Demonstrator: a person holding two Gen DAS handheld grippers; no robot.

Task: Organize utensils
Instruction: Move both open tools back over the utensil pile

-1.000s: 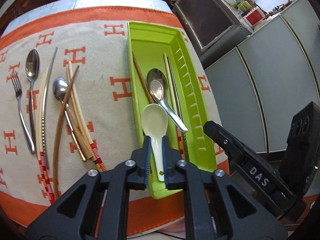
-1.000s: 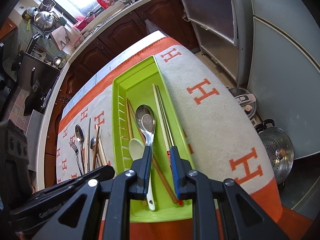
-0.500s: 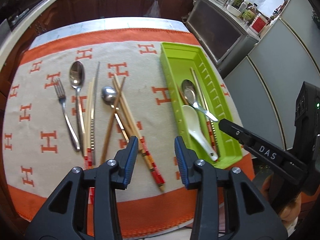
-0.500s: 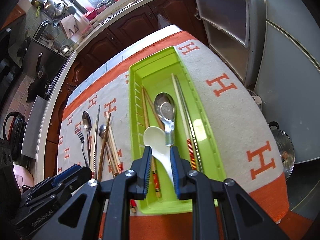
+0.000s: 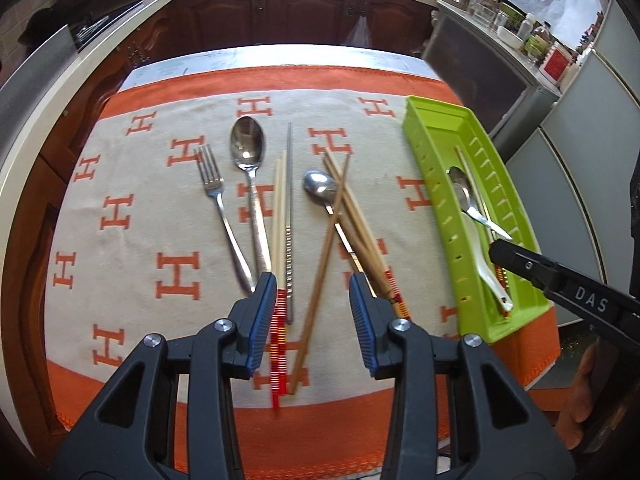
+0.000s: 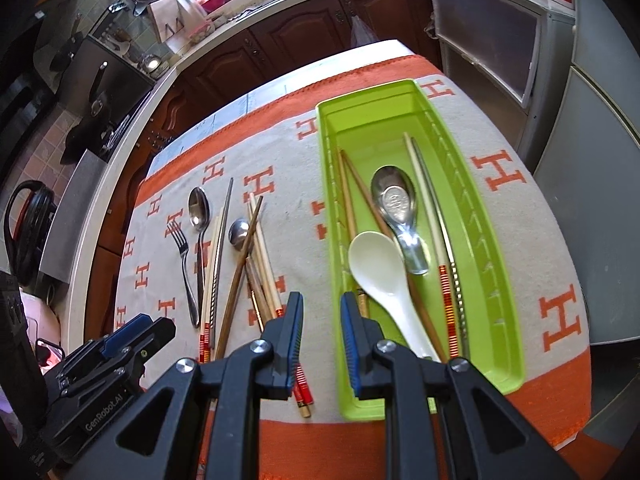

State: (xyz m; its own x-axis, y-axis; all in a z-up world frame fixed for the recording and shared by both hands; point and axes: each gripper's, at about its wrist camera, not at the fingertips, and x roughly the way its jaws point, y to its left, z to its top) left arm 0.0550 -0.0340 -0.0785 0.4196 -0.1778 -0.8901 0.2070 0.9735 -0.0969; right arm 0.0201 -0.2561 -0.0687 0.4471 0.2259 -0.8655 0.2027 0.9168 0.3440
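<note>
Several utensils lay loose on the cloth (image 5: 132, 216) and waited for sorting, so by my judgement the task was roughly half done. Going left to right in the left wrist view: a fork (image 5: 219, 208), a large metal spoon (image 5: 249, 168), a pale chopstick with a red-banded end (image 5: 279, 232) beside a metal chopstick (image 5: 289, 216), then a smaller spoon (image 5: 320, 189) under a crossed bundle of wooden chopsticks (image 5: 340, 236). Farther right stood the green tray (image 5: 434, 152), which already held a white ceramic spoon (image 6: 378, 276), a metal soup spoon (image 6: 396, 204), two brown chopsticks (image 6: 348, 200) along its left wall and a pale and a metal chopstick (image 6: 434, 216) along its right.

The left gripper (image 5: 313, 312) hung wide open and empty above the near ends of the loose chopsticks, apparently lined up for the next pick. The right gripper (image 6: 320, 344) was parted more narrowly, held nothing, and hovered over the tray's near left wall.

Only the right wrist view looked down into the tray and showed its contents clearly; the left wrist view saw the tray edge-on, with its left wall hiding the brown chopsticks, but laid out the loose pieces far more plainly.
</note>
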